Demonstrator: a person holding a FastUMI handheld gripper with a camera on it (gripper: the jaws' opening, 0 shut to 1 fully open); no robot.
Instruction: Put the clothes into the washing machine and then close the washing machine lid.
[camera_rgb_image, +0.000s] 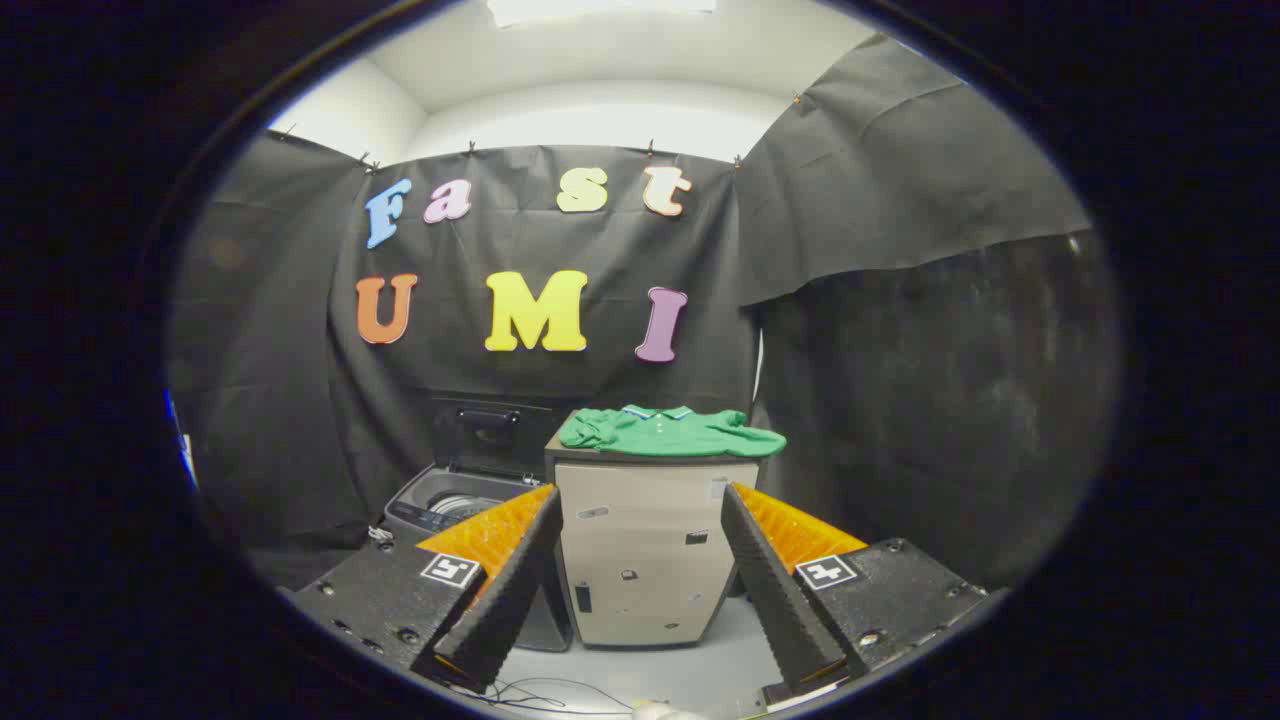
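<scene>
The gripper (640, 520) is spread wide, holding nothing, well short of the green shirt (670, 430) lying at twelve o'clock atop the cabinet (645, 560). The washing machine (450, 500) (lid raised) stands at ten o'clock beside it. A shallow pinch could snag one layer, so the shirt might trail, catch on the cabinet's edge and drop.

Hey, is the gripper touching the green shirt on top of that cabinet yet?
Apart. In the gripper view the gripper is open with nothing between its fingers; the green shirt lies beyond them on the cabinet, well ahead of the fingertips.
</scene>
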